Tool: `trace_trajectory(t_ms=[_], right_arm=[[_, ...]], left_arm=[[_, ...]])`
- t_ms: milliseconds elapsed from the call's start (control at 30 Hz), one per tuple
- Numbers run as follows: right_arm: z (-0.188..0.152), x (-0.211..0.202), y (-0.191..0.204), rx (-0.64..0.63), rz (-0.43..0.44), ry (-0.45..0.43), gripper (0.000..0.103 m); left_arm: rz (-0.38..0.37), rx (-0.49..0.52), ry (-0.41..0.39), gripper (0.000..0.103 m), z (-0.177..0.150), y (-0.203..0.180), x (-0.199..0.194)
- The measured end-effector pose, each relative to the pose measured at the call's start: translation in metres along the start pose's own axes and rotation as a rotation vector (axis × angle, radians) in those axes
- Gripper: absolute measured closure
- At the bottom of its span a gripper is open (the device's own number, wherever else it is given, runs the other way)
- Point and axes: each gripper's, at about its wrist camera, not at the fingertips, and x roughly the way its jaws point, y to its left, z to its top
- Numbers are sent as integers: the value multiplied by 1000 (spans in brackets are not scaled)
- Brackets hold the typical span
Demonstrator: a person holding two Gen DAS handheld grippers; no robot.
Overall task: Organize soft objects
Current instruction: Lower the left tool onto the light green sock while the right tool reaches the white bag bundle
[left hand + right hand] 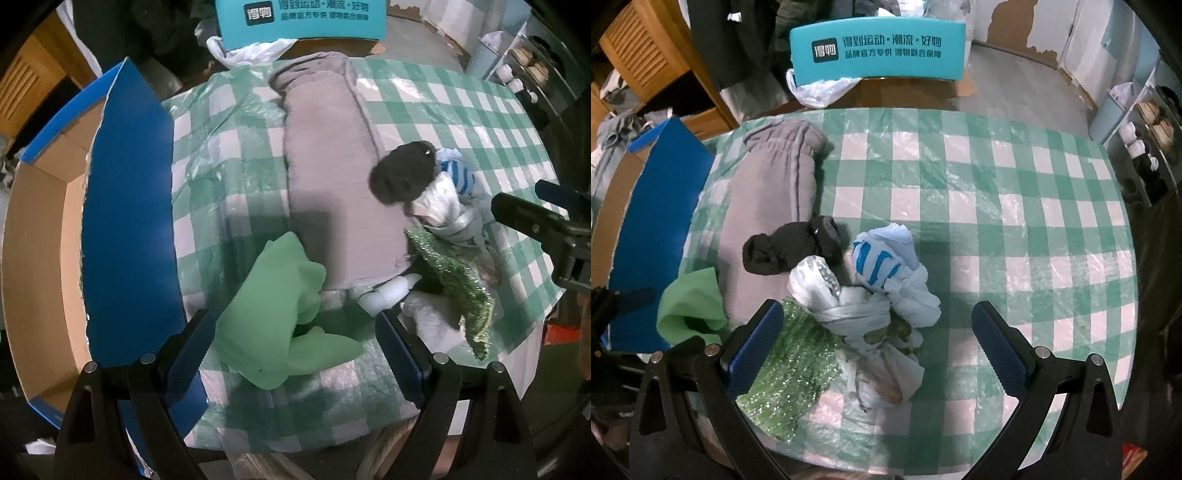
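A light green cloth (273,317) lies crumpled on the checked tablecloth, between the spread fingers of my open left gripper (295,343). Folded grey trousers (332,177) stretch away behind it. A black sock bundle (402,177) rests on their right side. Next to it lies a knotted white plastic bag (871,306) with blue print, and a glittery green cloth (790,373) beside that. My right gripper (879,347) is open, its fingers standing wide on either side of the knotted bag and the glittery cloth. The green cloth (690,306) shows at the left of the right wrist view.
An open cardboard box (40,266) with a blue flap (129,221) stands at the table's left edge. A teal printed box (877,50) and a white plastic bag (820,90) sit beyond the far edge. Shelves (1145,140) stand at the right. The tablecloth (1015,229) is bare on the right.
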Motion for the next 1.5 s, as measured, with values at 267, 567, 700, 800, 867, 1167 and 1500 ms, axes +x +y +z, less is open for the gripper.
trace_trajectory(t_ms=[267, 567, 700, 800, 867, 1167, 1500], right_arm=[[-1, 16, 9, -37, -13, 28, 2], [-3, 23, 19, -66, -8, 39, 7], [-3, 29, 21, -80, -6, 54, 9], [-3, 36, 23, -94, -7, 65, 16], [-4, 40, 25, -102, 0, 80, 20], [-10, 57, 31, -168, -13, 121, 25], [-6, 71, 24, -144, -8, 141, 45]], left_arm=[[-28, -10, 6, 14, 0, 9, 6], [-27, -34, 18, 14, -1, 29, 17], [-22, -30, 28, 14, 0, 31, 25], [-14, -18, 36, 14, -2, 28, 33], [-11, -18, 44, 14, -2, 25, 38], [2, -27, 79, 14, 7, 10, 65], [-23, -71, 96, 23, 14, 27, 94]])
